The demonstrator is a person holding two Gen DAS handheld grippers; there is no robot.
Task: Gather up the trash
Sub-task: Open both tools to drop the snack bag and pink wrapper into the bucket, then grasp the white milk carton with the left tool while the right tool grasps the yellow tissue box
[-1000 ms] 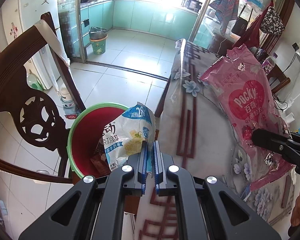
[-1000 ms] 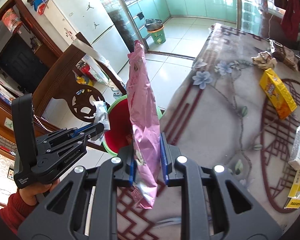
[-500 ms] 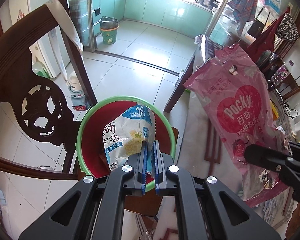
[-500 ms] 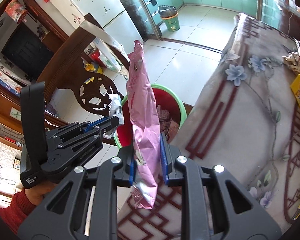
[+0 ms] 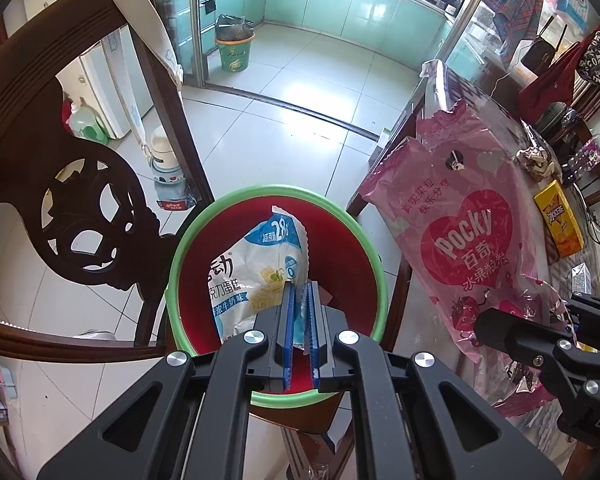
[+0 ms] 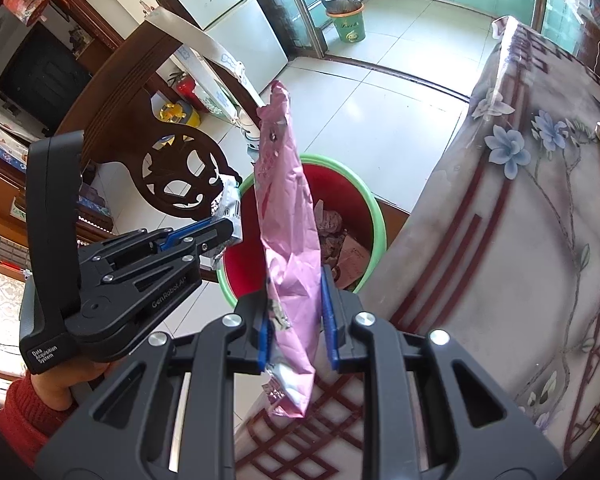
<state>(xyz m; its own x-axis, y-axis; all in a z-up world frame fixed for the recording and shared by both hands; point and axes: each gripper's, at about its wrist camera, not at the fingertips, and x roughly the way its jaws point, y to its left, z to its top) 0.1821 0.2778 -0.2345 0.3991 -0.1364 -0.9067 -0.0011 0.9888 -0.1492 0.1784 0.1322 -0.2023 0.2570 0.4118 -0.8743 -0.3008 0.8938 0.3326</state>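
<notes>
Chair (image 5: 72, 200): dark carved wood at 9 o'clock in the left wrist view, just beside the bin.
Left gripper (image 5: 299, 320): pinched tight on the white bag (image 5: 256, 276), pointing steeply down, right over the bin mouth.
White bag: hangs from the pads above the bin's red inside; not yet let go.
Bin (image 5: 220, 208): red with a green rim, on the floor between chair and desk; in the right wrist view some wrappers (image 6: 340, 236) already lie at its bottom.
Right gripper (image 6: 296, 320): clamped on the pink bag (image 6: 288, 216), which stands up edge-on toward 12 o'clock.
Pink bag: a Pocky pack, near the bin's rim on the desk side; whether it is fully over the opening I cannot tell.
Desk (image 6: 500, 240): flowered cover, at 3 o'clock; a yellow box (image 5: 558, 220) and crumpled foil (image 5: 534, 160) lie on it.
Done: earlier trash binned, two bags lifted.
Left: drop both bags, then likely clear the desk.
</notes>
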